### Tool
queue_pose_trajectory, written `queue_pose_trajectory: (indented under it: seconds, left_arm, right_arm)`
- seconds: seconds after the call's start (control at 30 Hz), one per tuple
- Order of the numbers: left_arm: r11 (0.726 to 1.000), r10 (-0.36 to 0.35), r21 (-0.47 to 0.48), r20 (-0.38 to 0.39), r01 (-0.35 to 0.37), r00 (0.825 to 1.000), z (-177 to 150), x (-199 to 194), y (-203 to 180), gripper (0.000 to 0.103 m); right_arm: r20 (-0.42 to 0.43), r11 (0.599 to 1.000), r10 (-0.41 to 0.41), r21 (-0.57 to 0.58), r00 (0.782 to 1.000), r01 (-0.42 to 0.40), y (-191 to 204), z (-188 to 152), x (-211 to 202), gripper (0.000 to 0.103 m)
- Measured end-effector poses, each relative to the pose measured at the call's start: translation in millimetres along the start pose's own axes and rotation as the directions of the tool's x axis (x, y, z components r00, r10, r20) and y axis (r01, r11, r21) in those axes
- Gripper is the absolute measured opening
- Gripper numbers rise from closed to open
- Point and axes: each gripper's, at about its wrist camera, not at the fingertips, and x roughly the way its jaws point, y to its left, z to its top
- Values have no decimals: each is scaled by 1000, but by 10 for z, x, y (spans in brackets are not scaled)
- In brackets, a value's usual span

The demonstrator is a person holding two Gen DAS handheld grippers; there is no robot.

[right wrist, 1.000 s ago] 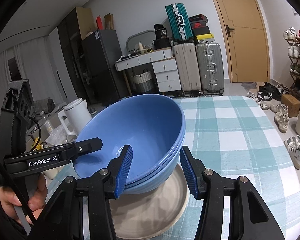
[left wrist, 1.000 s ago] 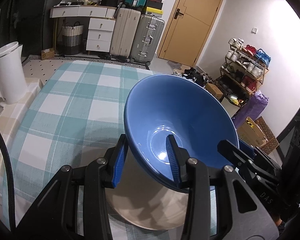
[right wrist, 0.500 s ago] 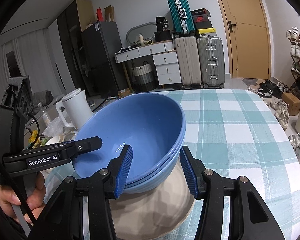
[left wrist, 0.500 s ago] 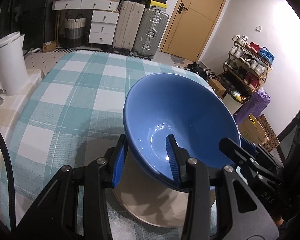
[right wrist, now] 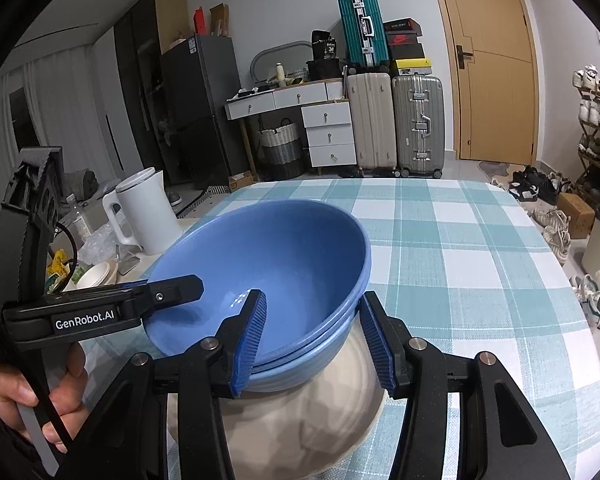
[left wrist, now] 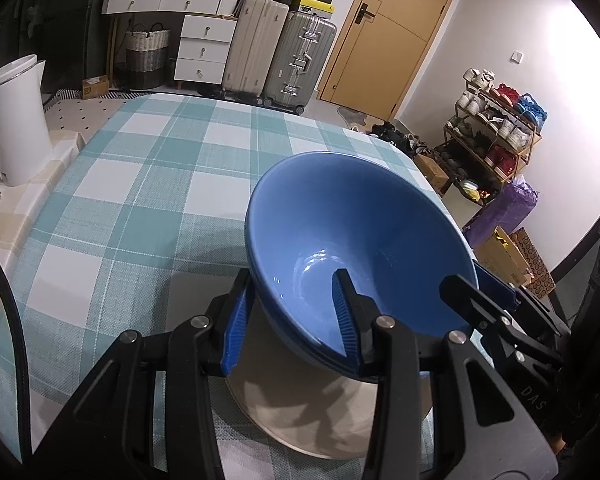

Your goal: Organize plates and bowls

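Lowered since a second ago, the stacked blue bowls (left wrist: 360, 248) hang tilted just above the beige plate (left wrist: 300, 412) near the surface's (left wrist: 140, 184) front edge, your left claw (left wrist: 292, 320) and right claw (right wrist: 312, 340) each clamping the rim, only set-down apparently remaining.

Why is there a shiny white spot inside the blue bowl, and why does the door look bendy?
Left wrist view: the spot in the bowl is glare from a lamp, and dark tool shadows fall on the plate. Right wrist view: small glints sit in the bowl, and the fisheye lens curves the door and darkens the corners. Both views are sharp.
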Motion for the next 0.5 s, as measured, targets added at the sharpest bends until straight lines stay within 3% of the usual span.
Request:
queue_pose_trajectory:
  seconds: [0.1,0.23,0.3,0.33,0.37,0.43,0.5]
  left_arm:
    - [1000,1,9,1,-1,1000,9,28,17,38]
    - [997,49,59,28,-51,998,-7,0,-23,54]
    - [994,68,77,56,-72,996,-15,-45,-15,64]
    - [993,73,83,68,-78,995,-17,-63,-8,75]
    - [992,79,92,79,-86,994,-19,-82,-1,79]
    - [989,84,114,108,-96,991,-39,-151,9,80]
    - [984,85,142,141,-105,986,-63,-215,33,83]
  right_arm:
    - [-2,1000,1,-5,1000,-1,-4,0,6,50]
    - [-5,1000,9,-19,1000,-9,-37,-4,19,53]
    - [-5,1000,5,-22,1000,-5,-72,-2,16,60]
    - [-3,1000,5,-23,1000,-6,-98,1,10,68]
    - [0,1000,9,-23,1000,-9,-127,0,2,75]
    - [5,1000,21,-23,1000,-21,-179,-9,-15,88]
    - [17,999,23,-43,1000,-22,-216,-24,-50,94]
